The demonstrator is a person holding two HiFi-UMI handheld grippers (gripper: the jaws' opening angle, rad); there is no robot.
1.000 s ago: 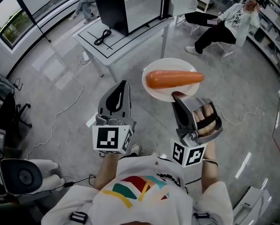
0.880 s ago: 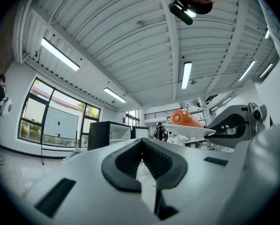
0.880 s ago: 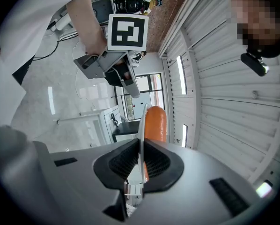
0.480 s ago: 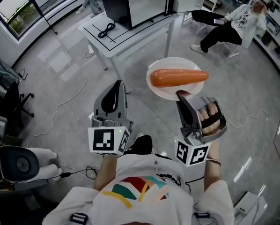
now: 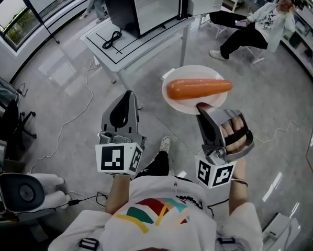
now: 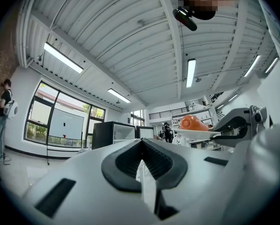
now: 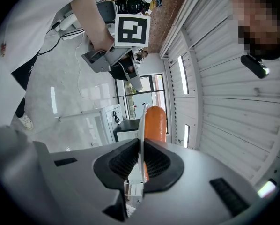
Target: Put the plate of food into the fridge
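Left gripper (image 5: 128, 95): jaws together, nothing between, left of the plate | right gripper (image 5: 201, 109): jaws clamped on near rim of white plate (image 5: 178, 102), plate just beyond its tips | carrot (image 5: 198, 88): lies across plate | fridge (image 5: 146, 4): far, on table (image 5: 146, 42), well apart from plate

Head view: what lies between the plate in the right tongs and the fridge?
Between plate and fridge: the white table's near edge and one leg, over grey floor, seen in the head view.

Left claw (image 5: 129, 95) closed, right claw (image 5: 201, 107) clamped, both pointing forward.
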